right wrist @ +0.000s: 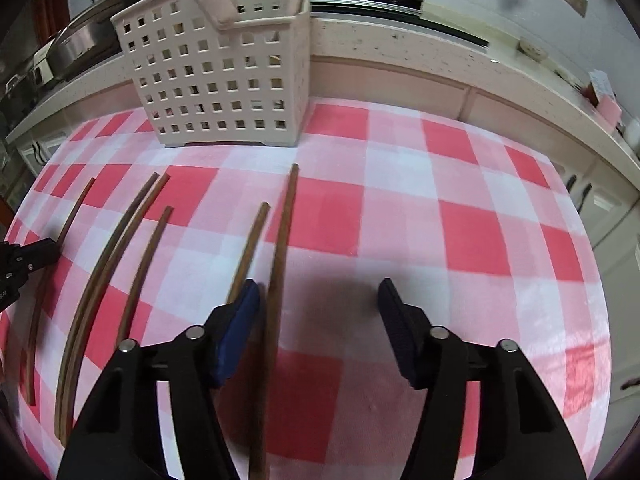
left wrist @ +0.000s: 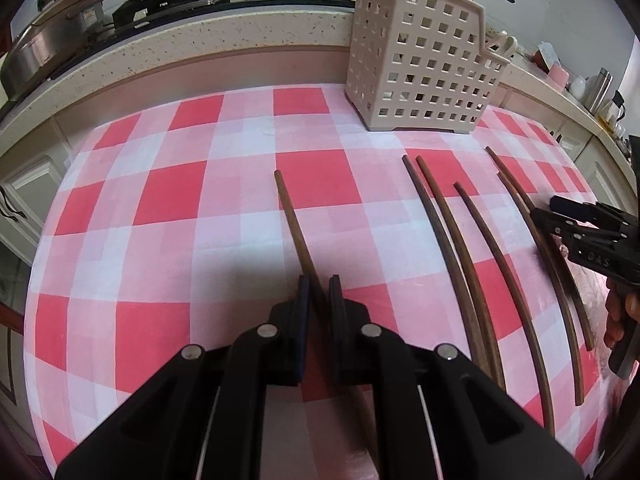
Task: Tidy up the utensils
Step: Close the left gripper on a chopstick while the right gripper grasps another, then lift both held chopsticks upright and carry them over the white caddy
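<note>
We are clamping one chopstick [left wrist: 298, 236] in our left gripper [left wrist: 319, 280]; our right gripper [right wrist: 320, 294], jaws apart, is straddling another chopstick [right wrist: 282, 248]. The caddy [right wrist: 224, 76] is standing at eleven o'clock on the desk [right wrist: 460, 240].

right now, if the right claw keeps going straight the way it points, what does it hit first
Probably the checked tablecloth: the right claw tilts down at bare cloth, with one chopstick by its left finger. Depth is unclear.

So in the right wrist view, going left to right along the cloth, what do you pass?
Left gripper on a lone chopstick → touching pair of chopsticks → single chopstick → two chopsticks by the right gripper's left finger → bare checked tablecloth.
</note>
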Tool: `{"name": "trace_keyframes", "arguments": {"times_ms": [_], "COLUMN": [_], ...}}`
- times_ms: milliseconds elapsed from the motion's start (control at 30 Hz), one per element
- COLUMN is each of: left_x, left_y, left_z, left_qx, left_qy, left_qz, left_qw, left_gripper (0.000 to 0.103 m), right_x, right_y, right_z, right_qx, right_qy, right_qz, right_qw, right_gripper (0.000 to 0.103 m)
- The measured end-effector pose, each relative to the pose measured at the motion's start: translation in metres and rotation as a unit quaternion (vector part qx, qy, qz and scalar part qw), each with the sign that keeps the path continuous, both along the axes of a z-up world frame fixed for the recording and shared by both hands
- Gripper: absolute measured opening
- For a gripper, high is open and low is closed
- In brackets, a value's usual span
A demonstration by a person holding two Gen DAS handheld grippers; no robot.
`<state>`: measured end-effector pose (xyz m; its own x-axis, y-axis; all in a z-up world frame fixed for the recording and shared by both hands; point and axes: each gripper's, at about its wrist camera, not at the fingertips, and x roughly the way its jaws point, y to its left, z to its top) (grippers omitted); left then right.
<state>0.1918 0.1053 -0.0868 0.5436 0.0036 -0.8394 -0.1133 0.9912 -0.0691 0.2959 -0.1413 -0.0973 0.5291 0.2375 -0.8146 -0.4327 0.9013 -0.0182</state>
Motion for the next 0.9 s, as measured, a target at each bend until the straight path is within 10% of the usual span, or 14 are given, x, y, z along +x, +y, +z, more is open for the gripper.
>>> {"name": "trace_keyframes", "arguments": {"times_ms": [400, 900], "left_x": [0.026, -0.019], "left_y": [-0.002, -0.019], "left_z": [0.002, 0.091], "left_qx": [0.009, 0.015], "left_qy": [0.029, -0.073], "left_qz": [-0.006, -0.025], "left_qw": [0.9995, 0.9969], "left_gripper": [0.008, 0.006], "right_x": [0.012, -0.034], "right_y": [0.019, -0.022], "right_z": [0.007, 0.095], "right_qx": [0.012, 0.069], "right_qy": [0.012, -0.06], "right_qz": [0.053, 0.057], "right_qw": [0.998, 0.994], "right_gripper": [0.01, 0.008]}}
